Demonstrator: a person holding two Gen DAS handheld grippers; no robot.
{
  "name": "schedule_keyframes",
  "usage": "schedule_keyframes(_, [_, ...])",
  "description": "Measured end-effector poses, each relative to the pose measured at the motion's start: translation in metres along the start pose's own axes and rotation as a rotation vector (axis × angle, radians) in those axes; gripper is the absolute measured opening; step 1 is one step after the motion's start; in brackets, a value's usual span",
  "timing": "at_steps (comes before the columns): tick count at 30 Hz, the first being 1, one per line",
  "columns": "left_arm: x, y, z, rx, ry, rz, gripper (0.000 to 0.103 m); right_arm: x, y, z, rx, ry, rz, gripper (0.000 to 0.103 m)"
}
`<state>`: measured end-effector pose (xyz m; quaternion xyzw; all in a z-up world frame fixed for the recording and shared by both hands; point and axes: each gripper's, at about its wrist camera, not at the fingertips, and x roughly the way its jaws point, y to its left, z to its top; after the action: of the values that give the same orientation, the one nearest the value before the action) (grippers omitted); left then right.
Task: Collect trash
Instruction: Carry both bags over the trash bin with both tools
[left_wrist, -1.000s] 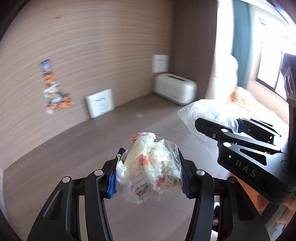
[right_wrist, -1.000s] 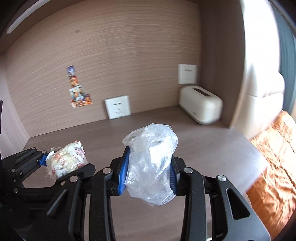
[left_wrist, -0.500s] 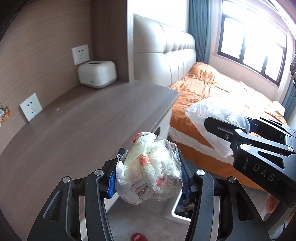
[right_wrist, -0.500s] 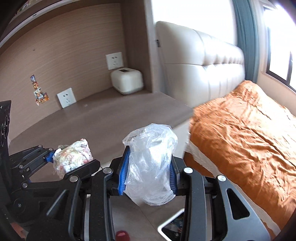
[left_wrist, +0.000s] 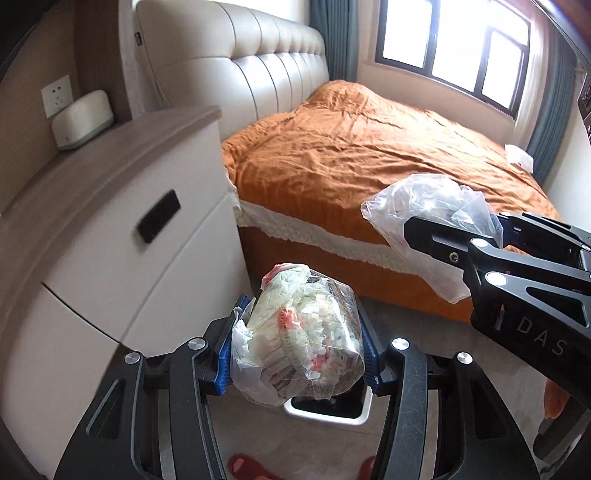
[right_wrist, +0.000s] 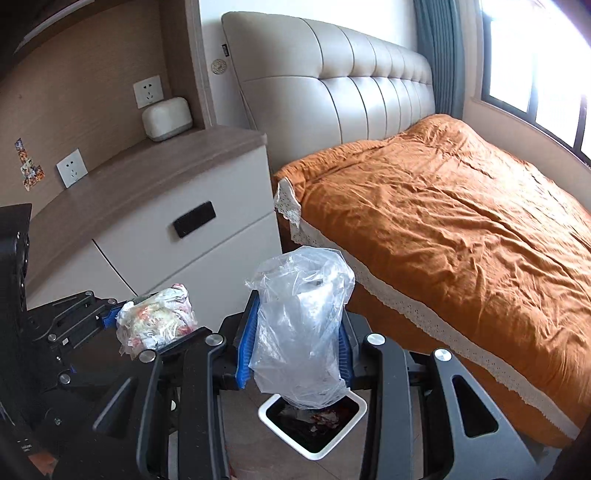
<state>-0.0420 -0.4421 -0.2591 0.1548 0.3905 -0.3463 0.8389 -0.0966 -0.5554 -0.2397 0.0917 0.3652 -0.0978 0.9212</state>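
My left gripper (left_wrist: 297, 345) is shut on a clear bag stuffed with crumpled wrappers (left_wrist: 303, 332); that bag also shows in the right wrist view (right_wrist: 157, 321). My right gripper (right_wrist: 295, 341) is shut on a crumpled clear plastic bag (right_wrist: 301, 325), which also shows in the left wrist view (left_wrist: 432, 221). Both are held in the air above a white-rimmed trash bin (right_wrist: 314, 448) on the floor, with trash inside. In the left wrist view the bin (left_wrist: 328, 415) is mostly hidden behind the wrapper bag.
A white nightstand with drawers (right_wrist: 177, 221) stands to the left, a white box (right_wrist: 167, 119) on its wooden top. A bed with an orange cover (right_wrist: 461, 221) fills the right. Red slippers (left_wrist: 247, 467) are on the floor below.
Both grippers have swung from the wooden desk top to the right and down, past the nightstand, to above the floor bin. Both bags stay gripped.
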Motion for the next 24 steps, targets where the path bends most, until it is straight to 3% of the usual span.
schedule_keyframes(9, [0.127, -0.033, -0.069, 0.073, 0.096, -0.108, 0.052, 0.092, -0.052, -0.092, 0.071, 0.097, -0.056, 0.037])
schedule_keyframes(17, [0.242, -0.037, -0.157, 0.089, 0.183, -0.129, 0.052, 0.193, -0.062, -0.196, 0.073, 0.233, -0.058, 0.037])
schedule_keyframes(21, [0.279, -0.036, -0.196, 0.085, 0.212, -0.163, 0.054, 0.235, -0.060, -0.244, 0.053, 0.296, -0.048, 0.037])
schedule_keyframes(22, [0.288, -0.037, -0.205, 0.092, 0.226, -0.165, 0.058, 0.241, -0.059, -0.252, 0.053, 0.309, -0.034, 0.042])
schedule_keyframes(23, [0.295, -0.039, -0.211, 0.099, 0.244, -0.167, 0.093, 0.248, -0.060, -0.259, 0.059, 0.318, -0.034, 0.062])
schedule_keyframes(24, [0.303, -0.040, -0.218, 0.106, 0.261, -0.158, 0.099, 0.254, -0.062, -0.266, 0.067, 0.318, -0.046, 0.080])
